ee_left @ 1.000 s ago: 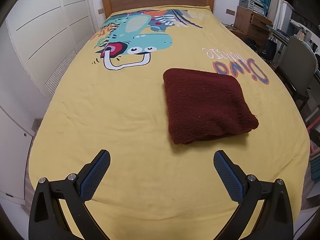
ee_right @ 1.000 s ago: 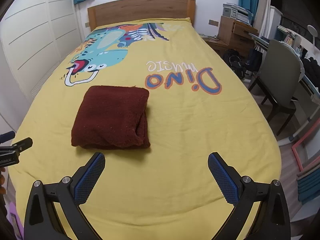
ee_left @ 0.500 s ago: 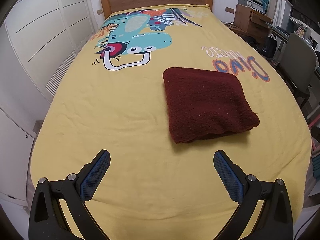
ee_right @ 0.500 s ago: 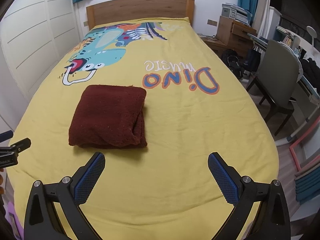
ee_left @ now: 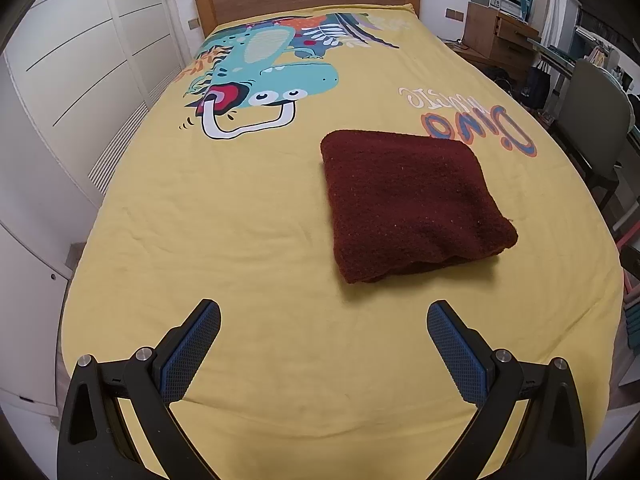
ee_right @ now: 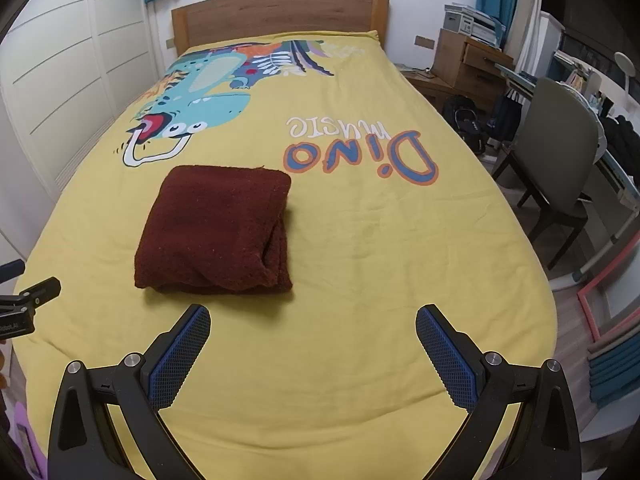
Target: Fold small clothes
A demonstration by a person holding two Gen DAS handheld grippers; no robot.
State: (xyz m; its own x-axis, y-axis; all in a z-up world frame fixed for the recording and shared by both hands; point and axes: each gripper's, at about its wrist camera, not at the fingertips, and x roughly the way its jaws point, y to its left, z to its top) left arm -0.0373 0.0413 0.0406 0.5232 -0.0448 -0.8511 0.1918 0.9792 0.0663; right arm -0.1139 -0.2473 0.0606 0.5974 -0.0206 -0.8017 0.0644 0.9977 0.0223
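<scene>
Dark red knitted cloth, the small garment, is seen folded into a thick, roughly square bundle and laid flat on the yellow bedspread of the bed, just below the printed dinosaur and beside the "Dino music" lettering. Its layered open edges are turned towards the right tongs, as shown in the right wrist view, while a smooth fold faces the left side. From this compact shape the folding is judged to be largely or wholly finished, and the bundle appears to have been left on the flat middle of the bed so that it keeps its form.

Both tools are held back over the near part of the bed, clear of the cloth. The left tongs are spread wide and nothing is pinched; the garment lies ahead of them and off to their right, well apart from the blue pads. The right tongs are likewise spread and empty; the garment lies ahead and to their left, its near edge just beyond the left pad without being touched.
</scene>
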